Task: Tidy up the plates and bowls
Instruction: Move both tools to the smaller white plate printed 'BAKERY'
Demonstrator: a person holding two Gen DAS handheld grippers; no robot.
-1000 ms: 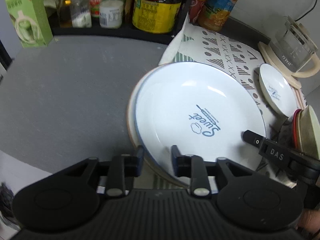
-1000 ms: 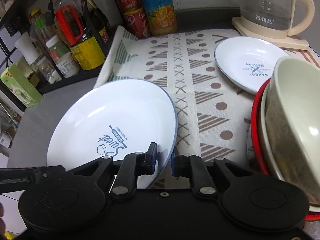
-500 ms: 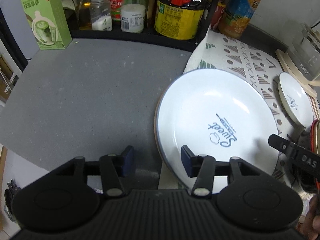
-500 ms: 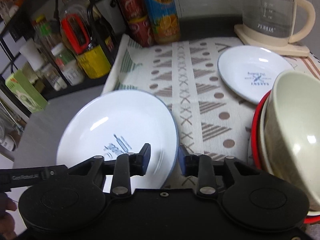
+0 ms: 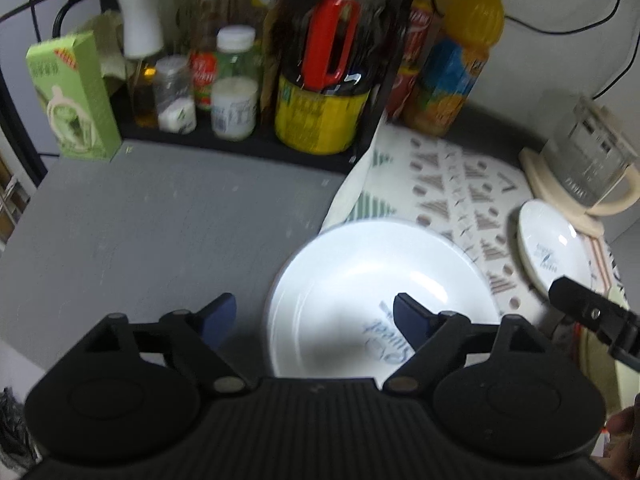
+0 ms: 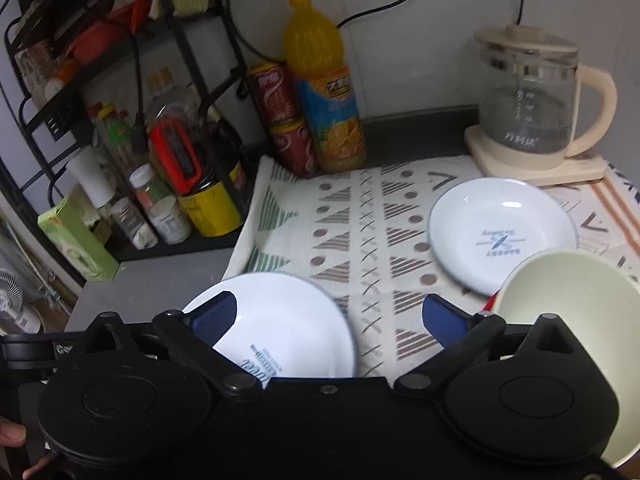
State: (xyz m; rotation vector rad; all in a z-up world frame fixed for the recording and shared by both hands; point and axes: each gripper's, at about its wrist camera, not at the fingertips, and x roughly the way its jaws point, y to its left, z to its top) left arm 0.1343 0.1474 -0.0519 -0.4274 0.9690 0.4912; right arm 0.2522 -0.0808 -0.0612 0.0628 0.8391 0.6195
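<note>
A large white plate (image 5: 372, 280) (image 6: 288, 312) printed "Sweet" lies flat, half on the grey counter and half on the patterned cloth. My left gripper (image 5: 314, 312) hovers above its left rim with jaws opening, the pads touching nothing. My right gripper (image 6: 328, 314) hangs over the plate's right rim, jaws opening wide and nothing gripped; its finger (image 5: 588, 312) shows in the left wrist view. A small white plate (image 6: 500, 232) (image 5: 552, 248) rests on the cloth farther right. A cream bowl (image 6: 568, 312) stands at the near right, a red rim (image 6: 490, 303) under it.
A black wire rack (image 6: 120, 120) with bottles and a yellow can (image 5: 320, 116) lines the back left, a green carton (image 5: 76, 100) beside it. An orange juice bottle (image 6: 324, 92), red cans (image 6: 284, 120) and a glass kettle (image 6: 528, 96) stand at the back. Grey counter (image 5: 160, 232) stretches left.
Both grippers have opened, let go of the large plate's rim and risen away from it. The plate now lies flat below them.
</note>
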